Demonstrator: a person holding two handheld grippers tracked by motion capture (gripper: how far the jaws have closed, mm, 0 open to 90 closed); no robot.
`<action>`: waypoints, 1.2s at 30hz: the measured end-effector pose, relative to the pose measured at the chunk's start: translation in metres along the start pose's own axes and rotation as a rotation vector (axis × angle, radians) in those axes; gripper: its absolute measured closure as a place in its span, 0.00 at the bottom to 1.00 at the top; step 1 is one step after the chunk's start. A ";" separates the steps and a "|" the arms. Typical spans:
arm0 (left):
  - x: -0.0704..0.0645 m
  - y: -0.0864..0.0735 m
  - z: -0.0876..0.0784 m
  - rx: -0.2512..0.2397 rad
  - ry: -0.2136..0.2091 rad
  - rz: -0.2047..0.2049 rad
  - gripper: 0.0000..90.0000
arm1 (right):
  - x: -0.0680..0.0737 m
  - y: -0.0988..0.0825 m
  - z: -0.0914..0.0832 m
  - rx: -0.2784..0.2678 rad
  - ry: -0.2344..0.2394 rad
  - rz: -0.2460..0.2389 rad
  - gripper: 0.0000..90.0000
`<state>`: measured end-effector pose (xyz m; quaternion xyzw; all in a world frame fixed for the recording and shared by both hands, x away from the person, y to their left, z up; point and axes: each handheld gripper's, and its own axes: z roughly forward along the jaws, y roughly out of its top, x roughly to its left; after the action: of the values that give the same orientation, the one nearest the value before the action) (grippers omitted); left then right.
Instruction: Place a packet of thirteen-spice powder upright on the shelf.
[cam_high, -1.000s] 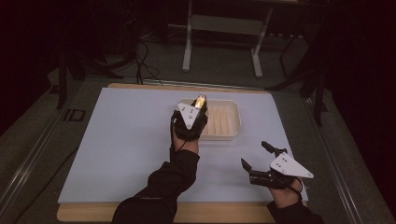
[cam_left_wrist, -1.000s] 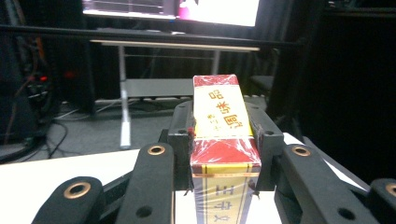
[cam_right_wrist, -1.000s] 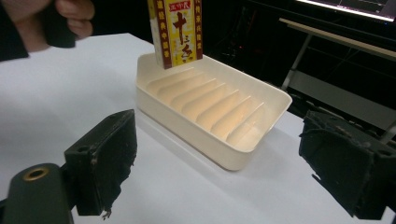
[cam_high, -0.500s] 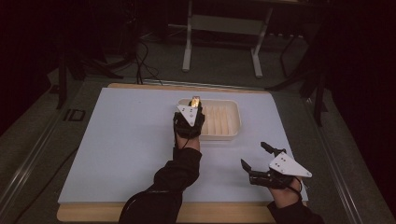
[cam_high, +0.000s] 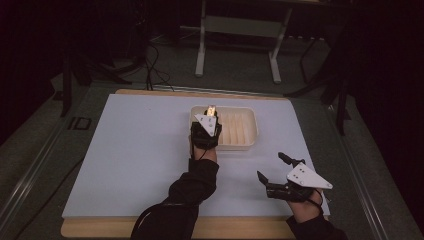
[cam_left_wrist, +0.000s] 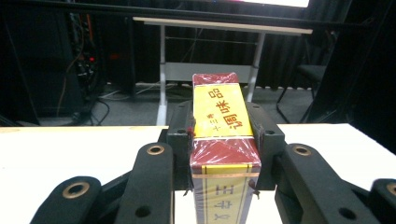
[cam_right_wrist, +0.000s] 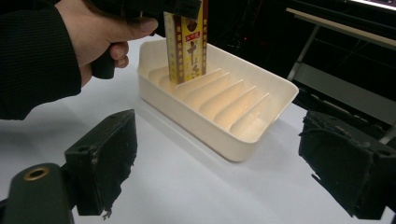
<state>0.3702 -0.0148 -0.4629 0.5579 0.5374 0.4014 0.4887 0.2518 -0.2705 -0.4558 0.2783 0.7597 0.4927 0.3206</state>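
A red and yellow seasoning box (cam_left_wrist: 224, 135) with printed characters is clamped between the jaws of my left gripper (cam_high: 210, 111). It stands upright with its lower end in a slot at the left end of the cream ribbed tray (cam_right_wrist: 224, 100); the box (cam_right_wrist: 187, 42) reaches down between the ribs there. In the high view the tray (cam_high: 242, 131) lies on the white table top behind the centre. My right gripper (cam_high: 274, 167) hovers low over the table near the front right, jaws wide apart with nothing between them.
A white sheet (cam_high: 135, 150) covers the wooden table. The tray's other slots (cam_right_wrist: 233, 105) hold nothing. Behind the table stand a white desk frame (cam_high: 240, 30), cables on the floor (cam_high: 155, 55) and dark equipment.
The left gripper has moved slightly forward and down, carrying the box deeper into the tray's left slot. The right gripper has stayed put.
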 end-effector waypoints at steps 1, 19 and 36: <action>0.000 0.000 0.002 0.021 0.004 0.004 0.76 | 0.000 0.000 0.000 0.000 0.002 0.001 0.13; -0.010 -0.016 0.014 0.067 -0.008 0.050 0.75 | -0.001 -0.001 0.001 0.005 0.016 0.016 0.13; -0.005 -0.030 0.025 0.152 -0.027 0.033 0.71 | -0.003 -0.001 0.001 0.010 0.023 0.027 0.13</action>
<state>0.3875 -0.0245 -0.4967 0.6074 0.5505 0.3598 0.4456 0.2546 -0.2722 -0.4568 0.2845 0.7620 0.4963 0.3037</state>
